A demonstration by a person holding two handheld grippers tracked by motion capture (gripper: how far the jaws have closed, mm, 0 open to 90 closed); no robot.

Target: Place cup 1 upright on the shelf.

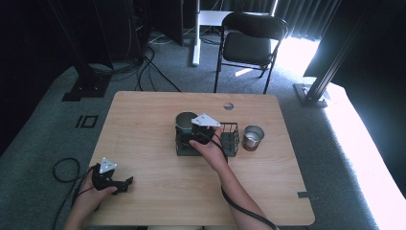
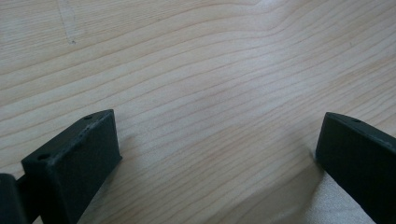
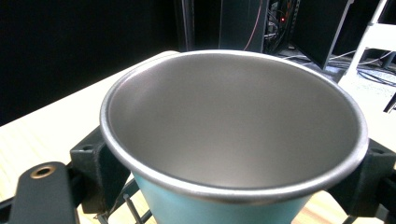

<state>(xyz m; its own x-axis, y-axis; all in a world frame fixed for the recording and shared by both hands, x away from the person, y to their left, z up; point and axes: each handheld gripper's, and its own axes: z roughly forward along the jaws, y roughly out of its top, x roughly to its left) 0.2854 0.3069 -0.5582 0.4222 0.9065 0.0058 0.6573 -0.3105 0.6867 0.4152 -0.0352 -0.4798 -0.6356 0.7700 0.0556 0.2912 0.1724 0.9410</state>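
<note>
My right gripper (image 3: 233, 177) is clamped on the cup (image 3: 233, 121), over the wire rack (image 1: 231, 139); my left gripper (image 2: 217, 154) rests spread wide.

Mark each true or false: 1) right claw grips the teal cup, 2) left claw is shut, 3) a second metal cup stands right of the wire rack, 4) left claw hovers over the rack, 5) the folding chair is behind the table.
1) True. The right claw has a jaw on each side of the teal cup, below its rim.
2) False. The left claw is open, with bare table between its jaws.
3) True. A metal cup stands on the table just right of the wire rack.
4) False. It sits near the table's front left corner, far from the rack.
5) True. The black chair stands on the floor beyond the far edge.
</note>
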